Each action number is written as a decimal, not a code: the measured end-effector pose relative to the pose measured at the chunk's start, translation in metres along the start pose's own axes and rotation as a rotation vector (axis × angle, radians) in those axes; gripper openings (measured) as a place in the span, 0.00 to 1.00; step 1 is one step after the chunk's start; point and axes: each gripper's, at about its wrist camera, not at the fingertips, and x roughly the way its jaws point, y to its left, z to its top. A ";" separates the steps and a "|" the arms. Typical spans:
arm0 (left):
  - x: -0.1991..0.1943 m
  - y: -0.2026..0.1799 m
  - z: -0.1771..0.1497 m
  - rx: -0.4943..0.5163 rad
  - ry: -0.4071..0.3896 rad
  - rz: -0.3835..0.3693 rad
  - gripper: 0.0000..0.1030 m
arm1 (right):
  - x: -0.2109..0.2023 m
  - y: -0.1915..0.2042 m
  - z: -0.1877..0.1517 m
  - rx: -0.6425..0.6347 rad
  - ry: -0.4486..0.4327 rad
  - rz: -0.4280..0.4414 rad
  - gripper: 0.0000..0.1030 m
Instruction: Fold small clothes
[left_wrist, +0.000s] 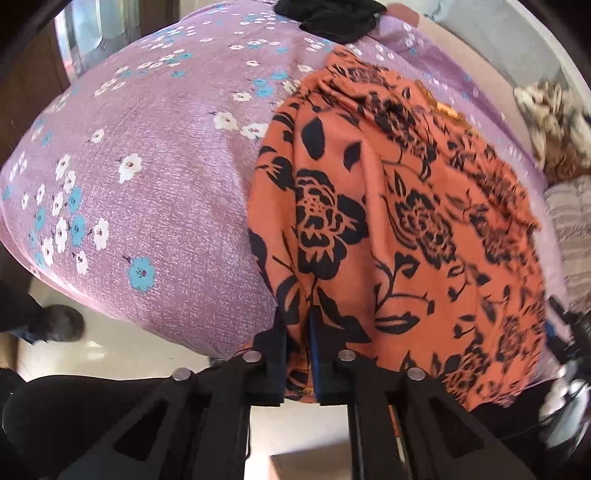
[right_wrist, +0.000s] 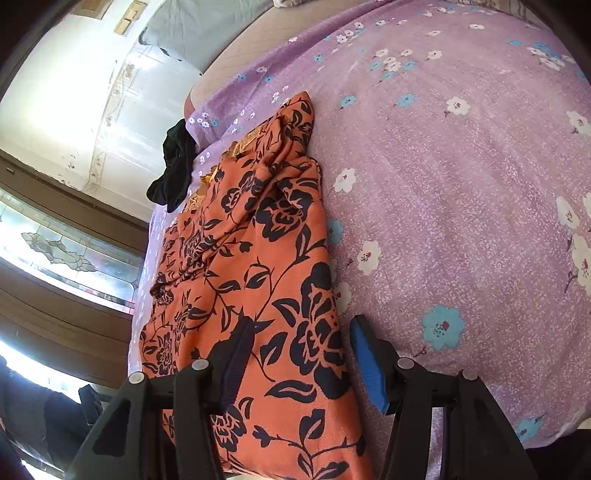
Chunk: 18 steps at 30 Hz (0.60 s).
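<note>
An orange garment with black flower print (left_wrist: 406, 221) lies on a purple flowered bedsheet (left_wrist: 166, 166). My left gripper (left_wrist: 298, 325) is shut on the garment's near edge, the cloth pinched between the jaws. In the right wrist view the same garment (right_wrist: 266, 258) lies lengthwise on the sheet (right_wrist: 461, 184). My right gripper (right_wrist: 301, 332) is open, jaws wide apart, over the garment's near right edge; its left finger (right_wrist: 236, 358) rests over the cloth and its blue-padded right finger (right_wrist: 367, 365) over the sheet.
A black piece of clothing (left_wrist: 328, 16) lies at the far end of the bed, also in the right wrist view (right_wrist: 173, 166). A grey pillow (right_wrist: 199, 26) and other fabrics (left_wrist: 554, 122) lie beside. The floor (left_wrist: 122, 350) and a wooden door frame (right_wrist: 55, 206) border the bed.
</note>
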 end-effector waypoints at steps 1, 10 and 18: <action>-0.004 0.003 0.001 0.001 -0.012 0.009 0.09 | -0.001 0.000 0.000 -0.001 0.000 0.000 0.57; -0.026 0.083 0.020 -0.114 -0.027 0.229 0.02 | -0.007 0.000 -0.006 -0.004 0.048 0.019 0.58; -0.018 0.017 0.028 0.089 -0.080 0.153 0.89 | -0.017 -0.008 -0.022 0.059 0.121 0.041 0.60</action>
